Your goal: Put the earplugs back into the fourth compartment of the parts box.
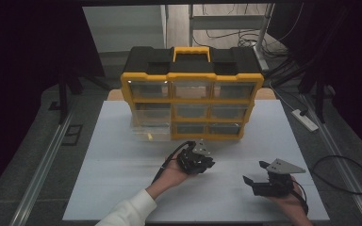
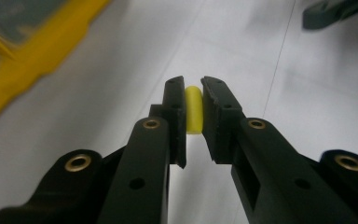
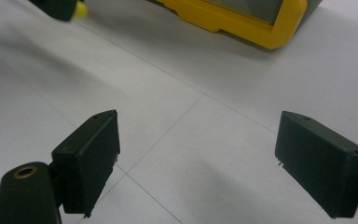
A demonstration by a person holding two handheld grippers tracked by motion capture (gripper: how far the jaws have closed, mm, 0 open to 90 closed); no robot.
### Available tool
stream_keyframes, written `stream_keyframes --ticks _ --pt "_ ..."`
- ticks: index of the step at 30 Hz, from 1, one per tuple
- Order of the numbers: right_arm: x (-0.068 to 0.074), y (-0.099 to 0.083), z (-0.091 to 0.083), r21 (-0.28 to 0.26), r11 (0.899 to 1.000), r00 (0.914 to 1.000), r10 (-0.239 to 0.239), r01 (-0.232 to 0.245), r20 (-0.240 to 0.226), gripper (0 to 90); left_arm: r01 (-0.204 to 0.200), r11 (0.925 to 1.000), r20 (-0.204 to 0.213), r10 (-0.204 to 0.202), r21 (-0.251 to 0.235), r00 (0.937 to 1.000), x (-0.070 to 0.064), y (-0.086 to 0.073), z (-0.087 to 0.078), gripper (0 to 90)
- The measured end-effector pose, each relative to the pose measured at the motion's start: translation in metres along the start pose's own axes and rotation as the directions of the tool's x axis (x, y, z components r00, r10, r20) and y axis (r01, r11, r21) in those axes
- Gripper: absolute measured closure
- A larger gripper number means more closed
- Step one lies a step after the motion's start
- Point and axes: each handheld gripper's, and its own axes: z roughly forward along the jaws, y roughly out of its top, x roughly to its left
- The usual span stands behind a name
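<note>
Slippage was the main risk: the left tool (image 2: pixel 193 109) clamped the small yellow rounded plastic piece (image 2: pixel 193 108) only near its jaw tips, above the white counter (image 1: pixel 122 155), so a jolt could drop it. The right tool (image 3: pixel 209 163) stood wide open and empty, near the counter's front edge. The yellow-and-black plastic drawer organiser (image 1: pixel 192 99) held clear drawers; one lower-left drawer (image 1: pixel 150 134) was pulled out, with a small yellow item (image 1: pixel 149 136) inside.
</note>
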Motion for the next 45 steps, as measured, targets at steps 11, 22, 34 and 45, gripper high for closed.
stream_keyframes --ticks 11,22,34,45 --pt "0.000 0.000 0.000 0.000 1.000 1.0000 -0.005 0.005 0.002 14.6 0.025 0.9918 -0.024 -0.028 -0.126 0.9993 0.006 0.009 -0.039 79.2" --pt "0.000 0.000 0.000 0.003 1.000 1.0000 -0.007 0.007 0.002 14.6 0.018 0.9725 -0.058 -0.033 -0.232 0.9978 0.009 0.017 -0.082 79.0" --pt "0.000 0.000 0.000 0.002 1.000 1.0000 -0.008 0.008 0.003 14.6 0.006 0.9512 -0.093 -0.036 -0.308 0.9950 0.012 0.021 -0.120 78.8" --pt "0.000 0.000 0.000 0.002 1.000 1.0000 -0.008 0.008 0.002 14.6 0.020 0.9345 -0.134 -0.073 -0.355 0.9883 0.021 0.018 -0.151 78.7"
